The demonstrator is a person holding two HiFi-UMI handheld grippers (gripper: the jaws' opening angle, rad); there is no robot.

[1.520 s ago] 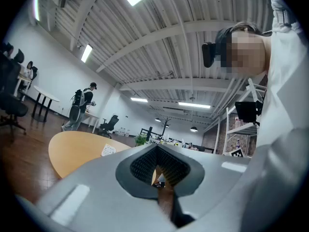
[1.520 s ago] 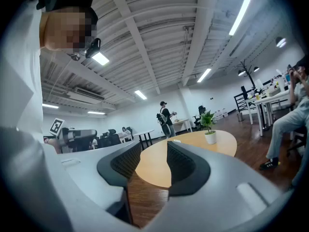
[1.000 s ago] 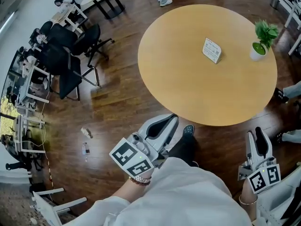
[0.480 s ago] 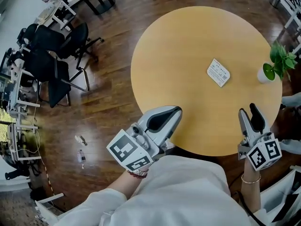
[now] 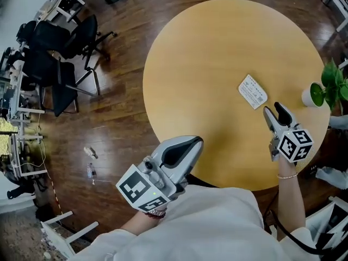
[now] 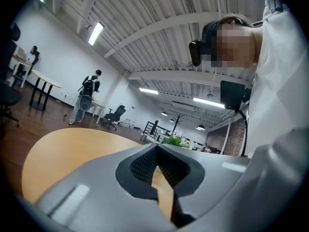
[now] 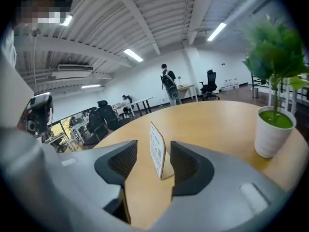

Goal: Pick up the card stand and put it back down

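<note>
The card stand (image 5: 252,91), a small white printed card, stands upright on the round wooden table (image 5: 206,53), right of its middle. My right gripper (image 5: 272,111) hovers over the table just short of the card, pointing at it. Its jaws have just been opening and stand open, touching nothing. In the right gripper view the card stand (image 7: 157,150) shows edge-on just beyond the gap between the pads (image 7: 185,162). My left gripper (image 5: 185,145) is shut and empty at the table's near edge. In the left gripper view its pads (image 6: 145,164) meet at the tips over the tabletop (image 6: 63,149).
A potted green plant (image 5: 325,87) in a white pot (image 7: 273,132) stands at the table's right edge, close to my right gripper. Black office chairs (image 5: 54,64) and desks stand on the dark wood floor to the left. Small objects (image 5: 89,162) lie on the floor.
My right gripper has come up from below the table's edge, over the top to just short of the card stand, its jaws spreading. My left gripper shifted slightly at the near edge.
</note>
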